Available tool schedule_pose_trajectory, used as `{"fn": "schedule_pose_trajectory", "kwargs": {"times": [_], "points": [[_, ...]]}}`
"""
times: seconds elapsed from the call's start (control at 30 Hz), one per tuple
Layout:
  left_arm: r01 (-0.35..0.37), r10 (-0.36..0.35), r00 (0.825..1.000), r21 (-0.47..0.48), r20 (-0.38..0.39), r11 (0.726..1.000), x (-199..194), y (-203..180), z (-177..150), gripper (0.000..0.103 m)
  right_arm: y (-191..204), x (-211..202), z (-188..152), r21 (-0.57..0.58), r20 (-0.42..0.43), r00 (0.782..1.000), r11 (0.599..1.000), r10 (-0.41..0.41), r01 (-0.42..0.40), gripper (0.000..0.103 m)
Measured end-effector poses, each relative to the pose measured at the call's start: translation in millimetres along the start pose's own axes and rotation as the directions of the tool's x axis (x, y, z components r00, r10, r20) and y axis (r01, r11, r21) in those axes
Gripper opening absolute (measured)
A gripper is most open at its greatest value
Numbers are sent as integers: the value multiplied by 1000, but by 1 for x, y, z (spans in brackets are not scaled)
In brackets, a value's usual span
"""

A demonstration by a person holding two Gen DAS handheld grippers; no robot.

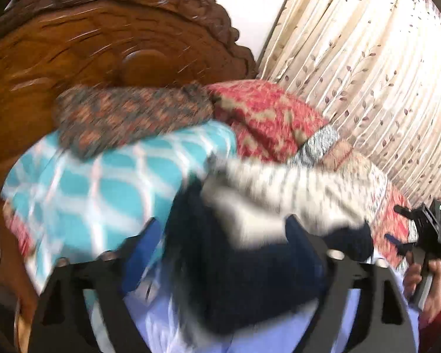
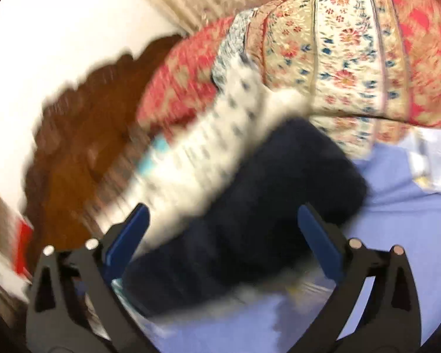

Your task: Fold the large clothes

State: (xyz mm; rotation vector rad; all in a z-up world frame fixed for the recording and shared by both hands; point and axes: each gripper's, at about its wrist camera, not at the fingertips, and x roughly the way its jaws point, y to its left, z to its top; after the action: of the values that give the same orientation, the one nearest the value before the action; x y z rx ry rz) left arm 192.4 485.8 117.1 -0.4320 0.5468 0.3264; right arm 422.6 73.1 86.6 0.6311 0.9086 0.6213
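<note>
A folded garment, dark navy [image 1: 244, 264] with a white dotted part [image 1: 282, 185], lies on the lilac bed sheet [image 1: 167, 323] in front of the pillows. My left gripper [image 1: 220, 235] is open, its blue pads on either side of the navy cloth. In the right wrist view the same navy fabric [image 2: 250, 214] and white dotted part [image 2: 220, 135] lie between the spread fingers of my right gripper [image 2: 223, 220], which is open. The right gripper also shows at the right edge of the left wrist view [image 1: 426, 235], held in a hand. Both views are blurred by motion.
A teal checked pillow [image 1: 103, 182], a dark patterned pillow [image 1: 132, 114] and a red patterned pillow [image 1: 264, 117] lean on the carved wooden headboard [image 1: 88, 44]. A floral quilt [image 2: 352, 58] lies to the right. A leaf-print curtain [image 1: 382, 73] hangs behind.
</note>
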Motion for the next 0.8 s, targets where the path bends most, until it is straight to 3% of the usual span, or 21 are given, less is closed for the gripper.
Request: {"fn": "schedule_pose_trajectory", "kwargs": {"times": [0.03,0.13,0.27,0.3,0.33,0.4,0.47,0.53,0.6,0.7,0.8], "points": [[-37,37,998,5,-43,999,24,-3,16,103,4,15,15,45,-4,1000,999,-15,15,97],[-20,14,985,-32,-174,999,75,-3,33,103,5,41,44,48,-7,994,992,-113,113,97],[6,-45,935,-111,-352,994,136,-3,7,101,-9,90,64,68,-75,984,984,-162,168,97],[19,-73,925,-148,-373,989,145,-3,-7,84,-14,102,63,92,-104,985,985,-136,146,94],[23,-77,924,-147,-373,989,148,-4,-16,77,-14,110,61,74,-112,984,986,-139,148,85],[11,-32,947,-68,-319,998,138,-17,-29,54,4,124,56,-91,-106,974,977,-200,191,28],[4,-9,963,-21,-271,1000,118,-26,-33,45,28,117,44,-231,-41,966,943,-256,240,20],[31,-40,970,-43,-240,999,100,-22,-33,42,52,95,34,-309,33,972,923,-232,231,18],[66,-87,969,-98,-233,993,78,-12,-30,40,62,60,21,-295,57,991,946,-122,134,18],[134,-165,970,-174,-178,976,31,6,-41,40,51,17,3,-231,77,997,972,-30,47,18],[139,-184,965,-229,-188,963,18,14,-55,40,31,25,-4,-192,49,994,975,-102,109,18]]}}
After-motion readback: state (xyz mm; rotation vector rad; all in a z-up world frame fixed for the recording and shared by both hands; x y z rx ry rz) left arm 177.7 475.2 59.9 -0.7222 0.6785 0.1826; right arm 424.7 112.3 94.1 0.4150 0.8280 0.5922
